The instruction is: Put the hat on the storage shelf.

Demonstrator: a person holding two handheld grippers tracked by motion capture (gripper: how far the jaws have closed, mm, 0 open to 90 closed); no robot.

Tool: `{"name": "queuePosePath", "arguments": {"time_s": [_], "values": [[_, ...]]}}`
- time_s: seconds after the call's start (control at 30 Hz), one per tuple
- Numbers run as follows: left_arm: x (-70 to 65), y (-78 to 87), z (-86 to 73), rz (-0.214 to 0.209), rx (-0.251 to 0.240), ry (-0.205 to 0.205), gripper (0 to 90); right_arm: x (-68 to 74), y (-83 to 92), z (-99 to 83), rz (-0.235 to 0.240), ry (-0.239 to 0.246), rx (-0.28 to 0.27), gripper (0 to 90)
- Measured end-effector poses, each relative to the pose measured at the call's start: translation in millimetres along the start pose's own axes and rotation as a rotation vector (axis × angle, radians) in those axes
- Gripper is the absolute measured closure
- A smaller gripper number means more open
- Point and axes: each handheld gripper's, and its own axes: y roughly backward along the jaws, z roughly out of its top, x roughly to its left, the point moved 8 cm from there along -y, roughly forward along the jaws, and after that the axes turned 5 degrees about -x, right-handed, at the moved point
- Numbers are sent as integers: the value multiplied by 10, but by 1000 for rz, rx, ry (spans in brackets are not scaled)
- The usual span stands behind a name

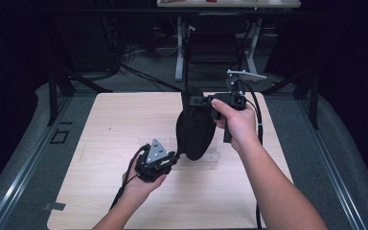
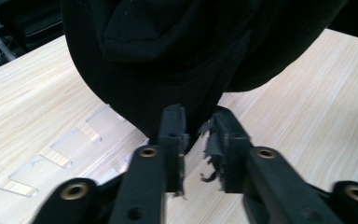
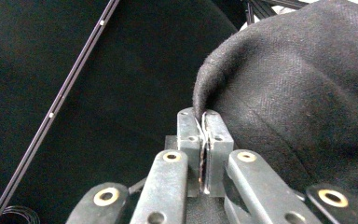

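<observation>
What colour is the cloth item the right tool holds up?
Black cloth item, clearest in the high view.

You see matt black woven cloth; the table is pale smooth wood; your left gripper's pads look frayed.

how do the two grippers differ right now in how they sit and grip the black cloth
The right gripper is raised, its jaws clamped shut on the black cloth's top edge. The left gripper sits low over the table at the cloth's bottom, jaws apart with a gap. Both are black, hand-held, and at the same cloth.
</observation>
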Motion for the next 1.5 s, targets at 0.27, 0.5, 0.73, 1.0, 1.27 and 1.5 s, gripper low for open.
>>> {"name": "queuePosePath", "arguments": {"time_s": [0.27, 0.5, 0.73, 1.0, 1.27, 1.5], "values": [[10, -2, -16, 10, 10, -25, 811, 4, 10, 1, 3, 0, 3, 870], [9, 10, -43, 21, 7, -55, 825, 59, 21, 1, 27, 17, 6, 831], [27, 27, -62, 29, 11, -64, 835, 110, 98, 54, 14, 41, -15, 818], [113, 74, -139, 55, 22, -57, 853, 32, 267, 101, -4, 35, -42, 809], [165, 60, -309, 73, 57, -42, 854, -84, 395, 104, -22, 26, -52, 798], [223, 28, -446, 93, 67, 14, 850, -142, 472, 128, -32, 20, -72, 794]]}}
